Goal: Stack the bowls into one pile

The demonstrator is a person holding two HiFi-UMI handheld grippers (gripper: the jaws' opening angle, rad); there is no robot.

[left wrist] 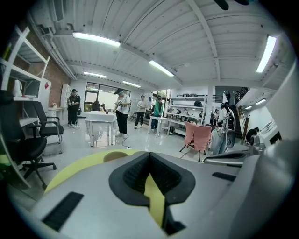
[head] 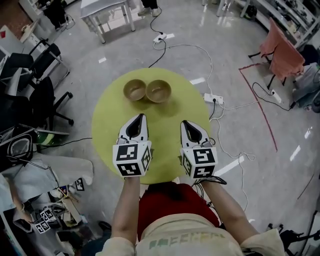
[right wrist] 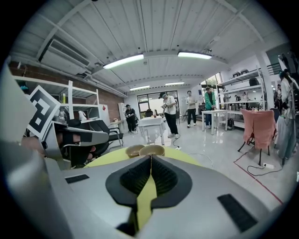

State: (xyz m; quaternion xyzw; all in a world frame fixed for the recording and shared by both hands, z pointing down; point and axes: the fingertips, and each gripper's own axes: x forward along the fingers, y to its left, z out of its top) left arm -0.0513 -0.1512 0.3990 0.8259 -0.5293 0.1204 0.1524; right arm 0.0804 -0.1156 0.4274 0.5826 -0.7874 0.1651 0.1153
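Two tan bowls stand side by side, rims touching, at the far side of the round yellow-green table (head: 107,117): the left bowl (head: 134,90) and the right bowl (head: 158,91). Both are empty and upright. My left gripper (head: 143,116) hovers over the near half of the table, short of the left bowl, shut with nothing between its fingers. My right gripper (head: 183,122) is level with it, short and to the right of the right bowl, also shut and empty. The right gripper view shows both bowls (right wrist: 134,150) (right wrist: 153,149) just past the gripper (right wrist: 150,158). In the left gripper view one bowl (left wrist: 115,156) peeks out left of the gripper (left wrist: 150,155).
A power strip (head: 213,98) and cables lie on the floor right of the table. Office chairs (head: 42,95) and clutter crowd the left side. A white table (head: 107,12) stands far back, a chair draped in pink cloth (head: 282,52) at right. Several people stand in the background.
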